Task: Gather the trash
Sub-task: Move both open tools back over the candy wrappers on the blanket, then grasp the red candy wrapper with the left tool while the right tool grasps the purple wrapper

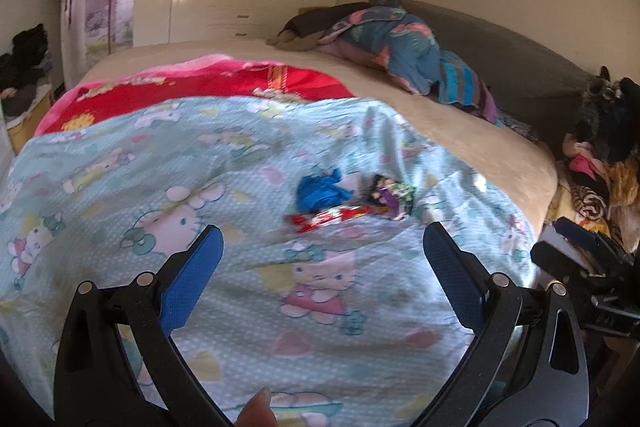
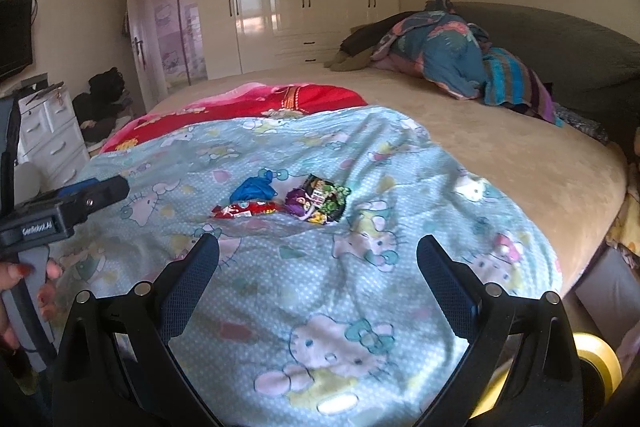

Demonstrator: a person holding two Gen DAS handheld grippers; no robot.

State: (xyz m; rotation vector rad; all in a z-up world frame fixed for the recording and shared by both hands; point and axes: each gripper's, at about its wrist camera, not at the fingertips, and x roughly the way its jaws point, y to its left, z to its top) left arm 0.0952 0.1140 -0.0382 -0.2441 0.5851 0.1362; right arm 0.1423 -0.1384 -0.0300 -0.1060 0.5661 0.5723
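Both tools wide, empty; right tool (image 2: 318,247) should drop low over the red wrapper (image 2: 244,209) mid-bed (image 2: 520,155), pinching its middle

Left gripper (image 1: 323,247) and right gripper (image 2: 318,255) both hover with jaws spread wide, holding nothing, side by side.

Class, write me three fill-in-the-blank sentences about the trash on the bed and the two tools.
The crumpled piece of trash is ____ in colour.
The long red wrapper lies on a sheet printed with cartoon ____.
Both the left tool and the right tool have their jaws ____.

Missing words: blue; cats; open
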